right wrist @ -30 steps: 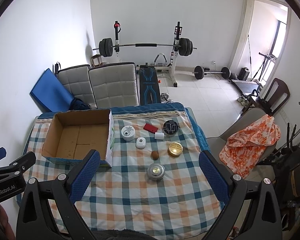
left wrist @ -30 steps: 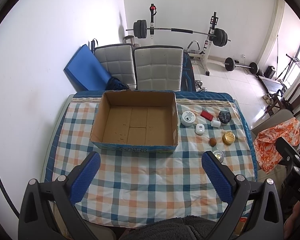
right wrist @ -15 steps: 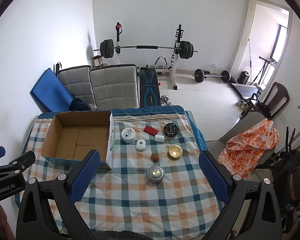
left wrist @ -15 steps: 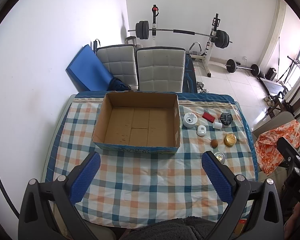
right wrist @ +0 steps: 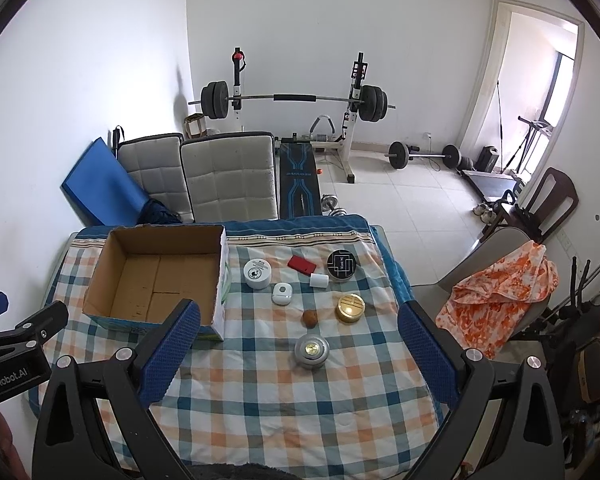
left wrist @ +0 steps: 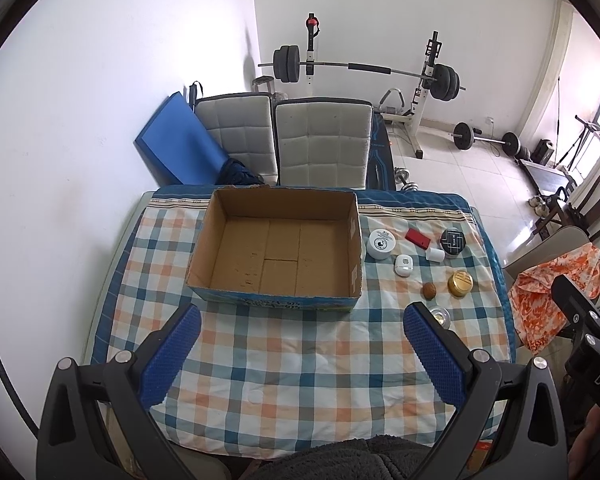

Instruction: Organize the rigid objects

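An empty cardboard box (left wrist: 276, 252) stands on the checked tablecloth (left wrist: 300, 360); it also shows in the right wrist view (right wrist: 156, 276). To its right lie small items: a white round jar (right wrist: 257, 273), a red block (right wrist: 301, 265), a black round tin (right wrist: 341, 265), a small white cylinder (right wrist: 319, 280), a white puck (right wrist: 282, 293), a brown nut (right wrist: 310, 317), a gold tin (right wrist: 350, 307) and a silver round light (right wrist: 311, 350). My left gripper (left wrist: 300, 344) is open and empty above the near cloth. My right gripper (right wrist: 298, 340) is open and empty, with the silver light between its fingers in view.
Two padded chairs (left wrist: 296, 140) and a blue mat (left wrist: 176, 148) stand behind the table. A barbell rack (right wrist: 296, 100) is at the far wall. A chair with an orange cloth (right wrist: 500, 284) stands right of the table.
Both grippers have drawn back and tilted slightly, so the table and its objects sit a little lower in view. Nothing on the table has moved.
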